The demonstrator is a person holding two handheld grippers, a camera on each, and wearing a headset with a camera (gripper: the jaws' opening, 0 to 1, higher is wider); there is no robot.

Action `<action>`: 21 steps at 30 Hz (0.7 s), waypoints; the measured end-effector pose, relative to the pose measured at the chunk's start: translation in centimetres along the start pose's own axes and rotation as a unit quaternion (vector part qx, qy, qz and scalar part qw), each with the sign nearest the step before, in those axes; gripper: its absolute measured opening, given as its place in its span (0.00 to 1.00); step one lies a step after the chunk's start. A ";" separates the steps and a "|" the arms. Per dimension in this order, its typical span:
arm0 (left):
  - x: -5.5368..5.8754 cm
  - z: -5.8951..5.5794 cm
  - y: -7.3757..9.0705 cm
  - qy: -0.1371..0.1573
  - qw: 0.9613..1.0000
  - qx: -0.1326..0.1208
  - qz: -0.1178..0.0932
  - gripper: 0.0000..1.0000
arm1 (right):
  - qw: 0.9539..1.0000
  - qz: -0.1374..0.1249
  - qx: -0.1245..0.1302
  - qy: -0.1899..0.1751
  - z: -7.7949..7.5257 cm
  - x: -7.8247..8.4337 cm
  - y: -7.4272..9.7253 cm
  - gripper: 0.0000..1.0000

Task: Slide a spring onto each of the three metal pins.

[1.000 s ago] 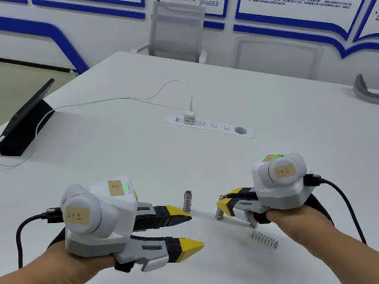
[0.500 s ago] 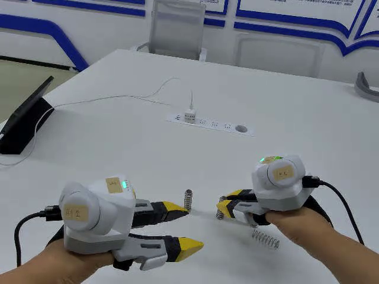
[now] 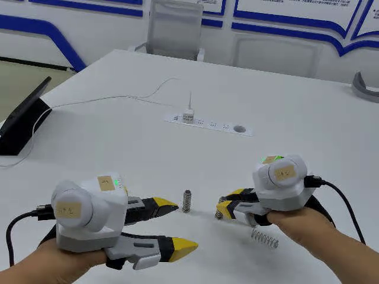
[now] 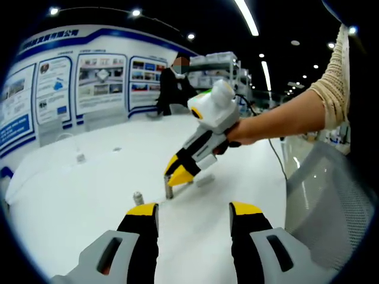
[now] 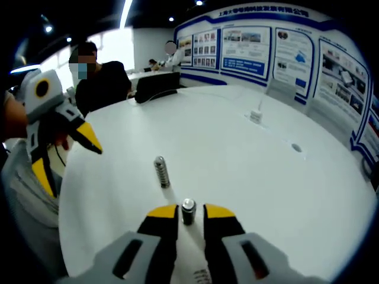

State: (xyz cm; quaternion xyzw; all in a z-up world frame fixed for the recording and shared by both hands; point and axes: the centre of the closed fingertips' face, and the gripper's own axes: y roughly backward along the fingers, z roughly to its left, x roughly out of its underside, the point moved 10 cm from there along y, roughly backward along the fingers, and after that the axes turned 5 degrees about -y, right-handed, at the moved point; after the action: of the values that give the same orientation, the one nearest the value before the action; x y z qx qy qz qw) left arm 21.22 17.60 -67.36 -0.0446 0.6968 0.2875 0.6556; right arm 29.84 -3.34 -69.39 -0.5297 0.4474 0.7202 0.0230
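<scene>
Standing between the tips of the right claw (image 5: pixel 189 215) is a pin (image 5: pixel 188 206), and the claw is narrow and holds it. A second pin (image 5: pixel 160 170) with a spring on it stands just ahead of that claw. A loose spring (image 3: pixel 264 238) lies behind it on the table (image 3: pixel 118 136). The left claw (image 3: pixel 177 223) faces it, wide and empty.

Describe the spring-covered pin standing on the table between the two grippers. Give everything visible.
The pin is a small grey metal post with a rounded top, and a metal coil spring wraps its shaft below that. It stands upright on the white table, touched by nothing else. The open left gripper points toward it from one side with a clear gap. The right gripper, shut on a second pin, sits on the other side.
</scene>
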 end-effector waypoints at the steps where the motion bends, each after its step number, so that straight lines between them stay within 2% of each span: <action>1: 0.1 0.1 0.1 0.000 1.000 -0.002 0.001 0.49 | 1.000 -0.003 0.001 -0.001 0.0 -0.1 0.3 0.18; 12: 0.6 0.7 1.1 0.009 1.000 -0.020 0.008 0.56 | 0.999 -0.025 0.008 0.024 0.6 -0.9 3.3 0.21; 21: 0.7 1.0 1.5 0.013 0.999 -0.029 0.009 0.60 | 0.998 -0.043 0.008 0.040 1.4 -0.8 6.1 0.22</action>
State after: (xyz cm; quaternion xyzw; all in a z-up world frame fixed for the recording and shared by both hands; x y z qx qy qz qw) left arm 21.34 19.57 -67.50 -0.0610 0.6966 0.3133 0.6425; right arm 26.08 -5.69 -64.88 -0.5763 0.4303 0.6936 0.0402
